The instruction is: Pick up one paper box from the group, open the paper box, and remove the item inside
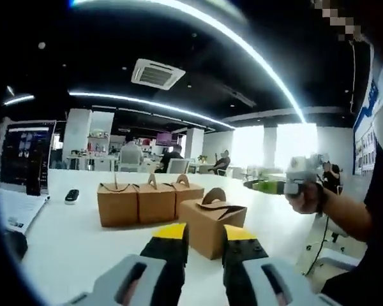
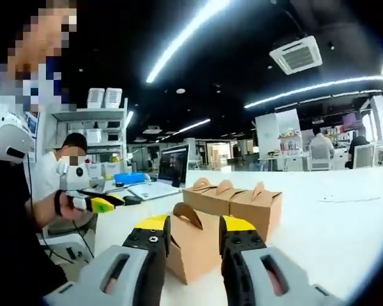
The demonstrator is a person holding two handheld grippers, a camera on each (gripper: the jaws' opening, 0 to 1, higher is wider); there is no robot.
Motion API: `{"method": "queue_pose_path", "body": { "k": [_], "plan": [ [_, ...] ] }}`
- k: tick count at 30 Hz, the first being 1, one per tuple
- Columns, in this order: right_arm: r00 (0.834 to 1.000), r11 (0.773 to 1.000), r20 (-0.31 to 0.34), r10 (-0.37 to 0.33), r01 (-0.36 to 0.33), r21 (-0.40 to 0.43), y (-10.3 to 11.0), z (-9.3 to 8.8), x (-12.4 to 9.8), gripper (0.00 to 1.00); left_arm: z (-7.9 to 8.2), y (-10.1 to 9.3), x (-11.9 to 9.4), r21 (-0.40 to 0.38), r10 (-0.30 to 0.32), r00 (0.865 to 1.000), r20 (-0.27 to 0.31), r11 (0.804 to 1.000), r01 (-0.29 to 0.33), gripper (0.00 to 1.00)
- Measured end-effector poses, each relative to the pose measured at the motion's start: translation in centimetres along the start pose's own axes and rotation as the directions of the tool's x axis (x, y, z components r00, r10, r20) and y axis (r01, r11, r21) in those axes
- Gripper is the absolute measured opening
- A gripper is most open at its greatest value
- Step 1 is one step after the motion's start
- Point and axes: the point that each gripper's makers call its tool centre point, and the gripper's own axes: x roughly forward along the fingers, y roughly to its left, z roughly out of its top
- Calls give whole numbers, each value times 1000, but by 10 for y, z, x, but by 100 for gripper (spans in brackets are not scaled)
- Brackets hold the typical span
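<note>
Just beyond open jaws, nearest paper box point(image 1: 212, 224)

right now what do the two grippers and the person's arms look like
Both are alike: the left gripper and the right gripper each have two black jaws with yellow tips on light grey slotted bodies. Seen from the right gripper view, the hand holding the left gripper wears a dark wrist strap and a black sleeve.

Boxes point(image 1: 154, 203): matt brown kraft paper. Table point(image 1: 70, 248): smooth white, faint sheen. Tongs point(image 1: 201, 255): matt black, yellow tips.
</note>
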Motion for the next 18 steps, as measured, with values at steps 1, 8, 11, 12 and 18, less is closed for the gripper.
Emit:
{"method": "queue_pose_path", "body": {
  "k": [1, 8, 11, 12, 18],
  "plan": [
    [1000, 1000, -24, -6, 5, -21, 2, -3, -3, 31, -3, -1, 0, 25, -7, 1000, -16, 1000, 7, 25],
    [993, 986, 34, -117, 112, 122, -4, 3, -34, 30, -16, -4, 7, -91, -42, 998, -48, 995, 38, 26],
    [988, 983, 41, -147, 142, 120, -5, -3, -44, 30, -17, -6, 9, -85, -37, 999, -29, 996, 34, 26],
    [988, 982, 38, -150, 145, 119, -5, -5, -44, 30, -18, -6, 10, -85, -36, 999, -29, 996, 34, 26],
    [983, 961, 12, -184, 177, 213, -21, -19, -54, 29, -21, -13, 14, -101, -34, 998, -51, 994, 29, 27]
  ]
}}
